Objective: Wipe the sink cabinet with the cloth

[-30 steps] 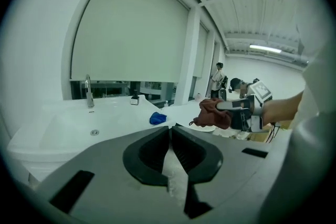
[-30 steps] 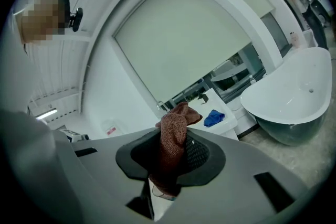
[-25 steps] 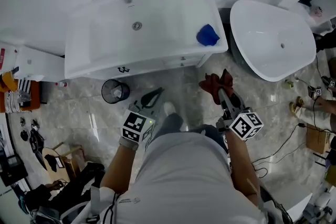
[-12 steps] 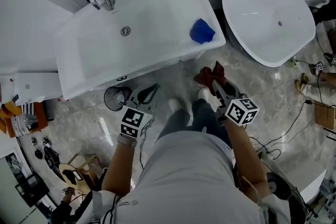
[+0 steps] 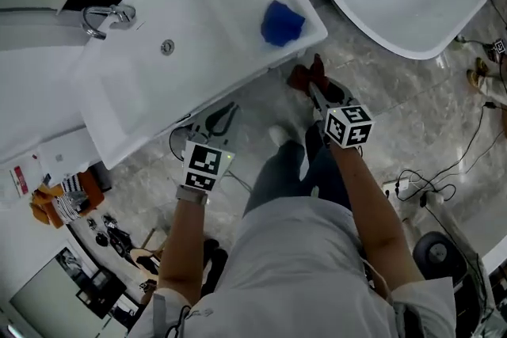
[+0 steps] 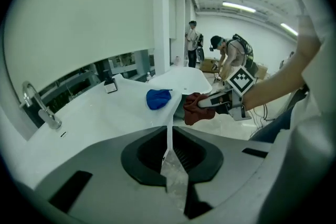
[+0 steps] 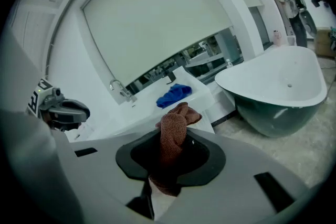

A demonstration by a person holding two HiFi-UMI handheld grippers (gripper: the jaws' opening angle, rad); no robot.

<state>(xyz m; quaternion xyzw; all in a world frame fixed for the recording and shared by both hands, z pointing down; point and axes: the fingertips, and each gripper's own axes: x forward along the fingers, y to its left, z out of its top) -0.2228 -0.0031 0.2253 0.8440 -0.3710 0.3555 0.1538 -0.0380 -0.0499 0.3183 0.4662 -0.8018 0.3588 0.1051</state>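
Jaws on R gripper [image 5: 319, 93] nip red cloth [image 7: 173, 131] between them – L gripper [image 5: 224, 116] closed, empty.

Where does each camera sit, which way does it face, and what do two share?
Head view: on the head, steeply down at the sink cabinet; both forearms, left gripper, right gripper show.
Left gripper view: on that gripper, along its shut jaws over the cabinet; right forearm shows.
Right gripper view: on that gripper, along jaws gripping the red cloth; left gripper shows.
Shared: the blue cloth.

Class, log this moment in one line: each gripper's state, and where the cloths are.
left gripper: shut, empty | right gripper: shut on red cloth | blue cloth: on sink top
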